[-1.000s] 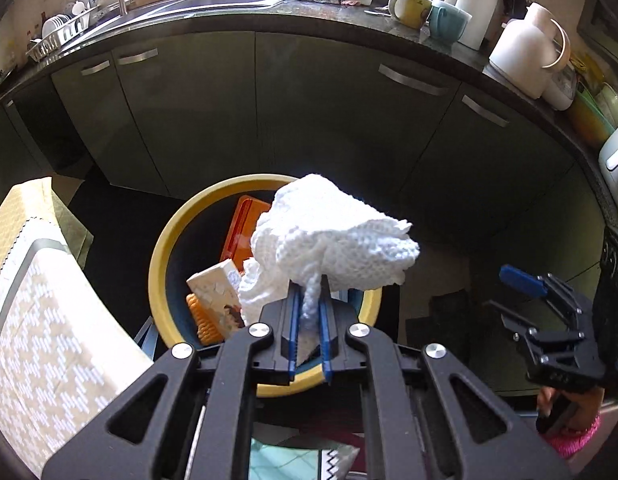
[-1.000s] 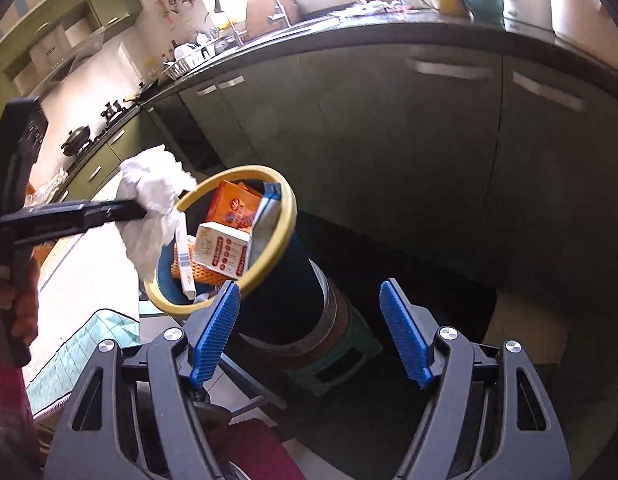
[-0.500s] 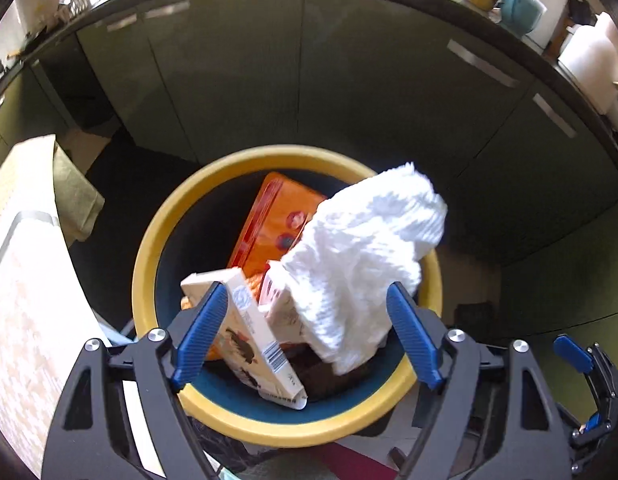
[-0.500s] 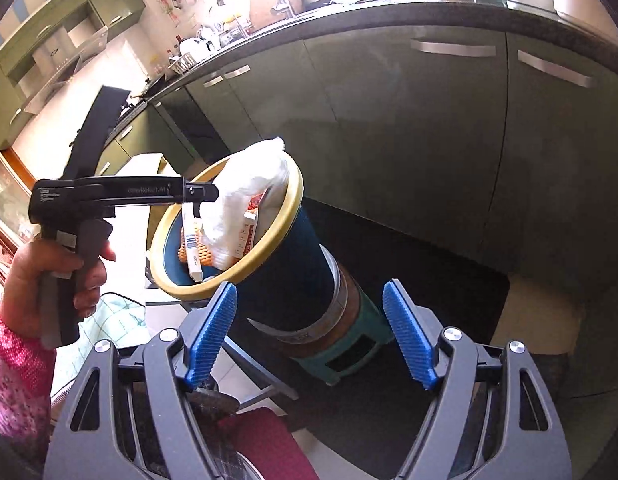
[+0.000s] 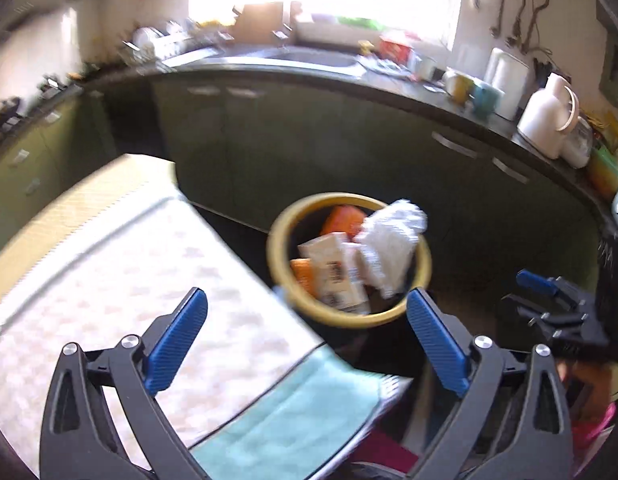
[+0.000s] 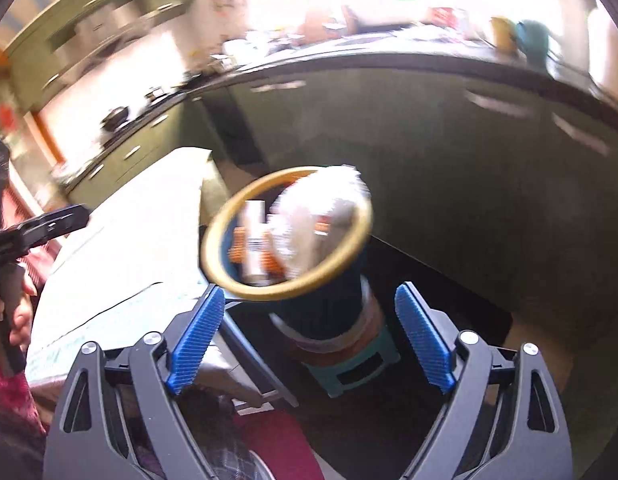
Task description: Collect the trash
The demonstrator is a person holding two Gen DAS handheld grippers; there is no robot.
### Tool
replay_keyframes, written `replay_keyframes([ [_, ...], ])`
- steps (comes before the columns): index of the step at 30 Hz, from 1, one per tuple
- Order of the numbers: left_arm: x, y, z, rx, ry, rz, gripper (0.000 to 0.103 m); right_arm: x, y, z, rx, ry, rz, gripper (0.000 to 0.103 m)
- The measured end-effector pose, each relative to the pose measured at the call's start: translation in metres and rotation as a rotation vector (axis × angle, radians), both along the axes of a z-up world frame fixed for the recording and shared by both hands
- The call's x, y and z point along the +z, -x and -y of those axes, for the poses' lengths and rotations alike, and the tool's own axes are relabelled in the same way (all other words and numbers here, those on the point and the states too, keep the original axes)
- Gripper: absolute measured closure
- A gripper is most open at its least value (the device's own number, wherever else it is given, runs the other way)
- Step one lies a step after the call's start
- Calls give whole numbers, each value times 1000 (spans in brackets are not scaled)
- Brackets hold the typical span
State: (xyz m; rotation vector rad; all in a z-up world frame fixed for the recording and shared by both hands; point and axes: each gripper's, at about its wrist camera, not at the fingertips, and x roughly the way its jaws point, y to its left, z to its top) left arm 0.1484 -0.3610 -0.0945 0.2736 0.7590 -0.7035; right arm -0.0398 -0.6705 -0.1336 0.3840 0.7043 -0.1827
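Note:
A dark blue bin with a yellow rim stands on a small teal stool before the cabinets. A crumpled white tissue lies on top of cartons and an orange packet inside it. My left gripper hovers back over the table, its jaws opening wide with nothing between them. My right gripper faces the bin from a distance, jaws opening, nothing held. The right gripper also shows at the right edge of the left wrist view.
A table with a pale patterned cloth and a teal mat lies left of the bin. Dark green cabinets and a cluttered counter with mugs and a white kettle run behind. A person's hand holds the left gripper's handle.
The left gripper opened and let the tissue drop into the bin, then pulled back and left over the table. The right gripper opened wider and drew back a little.

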Motion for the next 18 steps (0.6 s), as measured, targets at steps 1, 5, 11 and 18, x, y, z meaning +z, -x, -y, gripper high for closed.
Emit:
replay_keyframes([
  [1, 3, 6, -21, 38, -4, 29, 7, 5, -3, -11, 29, 14, 11, 14],
  [5, 5, 30, -118, 254, -3, 101, 7, 20, -13, -52, 113, 20, 96, 5],
  [11, -1, 72, -240, 573, 13, 157, 7, 27, -21, -106, 161, 60, 181, 4],
  [18, 0, 110, -305, 736, 67, 156, 7, 59, -6, -157, 152, 216, 247, 4],
])
